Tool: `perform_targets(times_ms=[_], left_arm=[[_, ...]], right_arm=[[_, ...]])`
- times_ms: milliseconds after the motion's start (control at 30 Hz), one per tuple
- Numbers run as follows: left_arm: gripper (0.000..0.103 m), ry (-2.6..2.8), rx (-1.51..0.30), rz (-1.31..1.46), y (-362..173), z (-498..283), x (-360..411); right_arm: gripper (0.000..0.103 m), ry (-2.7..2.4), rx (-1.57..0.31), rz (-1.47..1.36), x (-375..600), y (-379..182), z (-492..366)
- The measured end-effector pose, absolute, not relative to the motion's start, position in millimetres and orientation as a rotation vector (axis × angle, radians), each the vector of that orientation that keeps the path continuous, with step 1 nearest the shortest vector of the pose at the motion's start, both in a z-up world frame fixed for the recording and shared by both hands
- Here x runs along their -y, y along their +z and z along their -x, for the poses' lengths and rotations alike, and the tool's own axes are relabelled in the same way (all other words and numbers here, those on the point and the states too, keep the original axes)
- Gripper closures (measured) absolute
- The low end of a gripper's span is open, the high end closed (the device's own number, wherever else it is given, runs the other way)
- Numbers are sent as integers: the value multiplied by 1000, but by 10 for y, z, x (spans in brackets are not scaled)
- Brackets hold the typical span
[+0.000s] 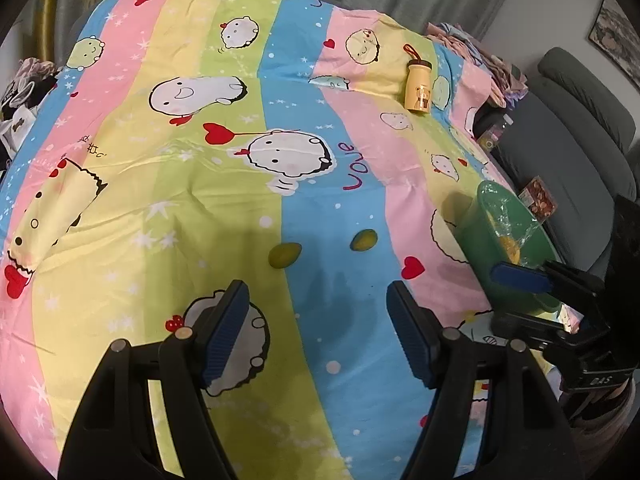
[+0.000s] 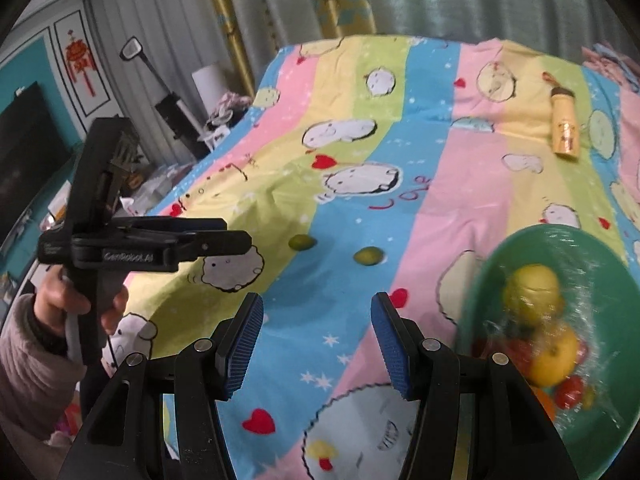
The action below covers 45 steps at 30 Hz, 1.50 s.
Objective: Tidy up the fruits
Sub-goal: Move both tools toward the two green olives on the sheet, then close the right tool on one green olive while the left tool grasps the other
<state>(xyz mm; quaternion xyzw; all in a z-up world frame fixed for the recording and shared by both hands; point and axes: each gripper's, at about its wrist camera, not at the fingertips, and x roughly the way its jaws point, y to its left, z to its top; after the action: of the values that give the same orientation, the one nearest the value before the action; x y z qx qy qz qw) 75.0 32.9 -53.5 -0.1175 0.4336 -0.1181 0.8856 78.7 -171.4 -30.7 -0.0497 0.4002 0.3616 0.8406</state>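
we are holding the left gripper point(image 1: 318, 312) and right gripper point(image 2: 317, 324) with jaws apart and empty, while two green fruits point(image 1: 284, 255) are lying on the striped sheet point(image 1: 200, 208), left of the green bowl point(image 2: 624, 280) of fruit.

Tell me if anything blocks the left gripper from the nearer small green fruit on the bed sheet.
Nothing visible does. The open left gripper faces the small round green fruit across bare striped cartoon bed sheet. The second green fruit and green plastic bowl lie off to the side.

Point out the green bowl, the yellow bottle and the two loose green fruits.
green bowl point(image 2: 600, 248): right wrist view, far rim.
yellow bottle point(image 1: 417, 90): left wrist view, body.
left green fruit point(image 1: 284, 255): left wrist view, centre.
right green fruit point(image 1: 363, 239): left wrist view, centre.
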Motion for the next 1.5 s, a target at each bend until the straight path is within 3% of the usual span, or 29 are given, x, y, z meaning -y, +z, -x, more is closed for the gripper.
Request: perform_targets(times_ms=[967,1400,1500], left_arm=[[34,-266,-923,89,-936,-1265,-202],[59,-280,-971,113,-1086,-1377,-178],[60,-266,-981,108,-1119,-1394,-180]], right_arm=[[46,592,-981,227,1176,-826,-1439],[50,568,-1020,319,1023,-1000,-1600],[53,568,-1023,335,989,-1044,-1624]])
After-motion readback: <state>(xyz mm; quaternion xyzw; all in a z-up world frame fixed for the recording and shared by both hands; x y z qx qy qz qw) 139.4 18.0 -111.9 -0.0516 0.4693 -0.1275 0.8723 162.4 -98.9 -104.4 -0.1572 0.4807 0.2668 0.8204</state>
